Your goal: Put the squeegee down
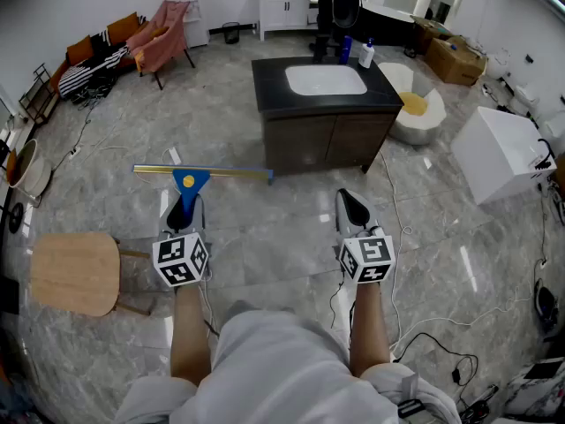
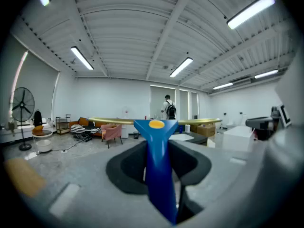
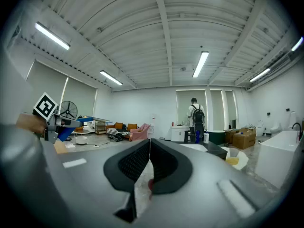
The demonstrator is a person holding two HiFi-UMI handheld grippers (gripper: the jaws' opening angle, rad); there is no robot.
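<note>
A squeegee [image 1: 190, 182] with a blue handle and a long brass-coloured blade bar [image 1: 201, 171] sticks out forward from my left gripper [image 1: 182, 212], held level above the floor. In the left gripper view the blue handle [image 2: 159, 167] sits between the black pads, which press on it, with the bar [image 2: 111, 121] across the far end. My right gripper [image 1: 353, 208] hovers to the right at the same height, its jaws shut with nothing between them [image 3: 148, 167]. The left gripper with the blue handle [image 3: 64, 129] shows at the left of the right gripper view.
A dark vanity cabinet with a white sink [image 1: 325, 80] stands straight ahead. A round wooden stool [image 1: 75, 272] is at my left. A white box [image 1: 500, 153] stands at the right, cables [image 1: 424, 343] trail over the floor. A person with a backpack [image 3: 195, 118] stands far off.
</note>
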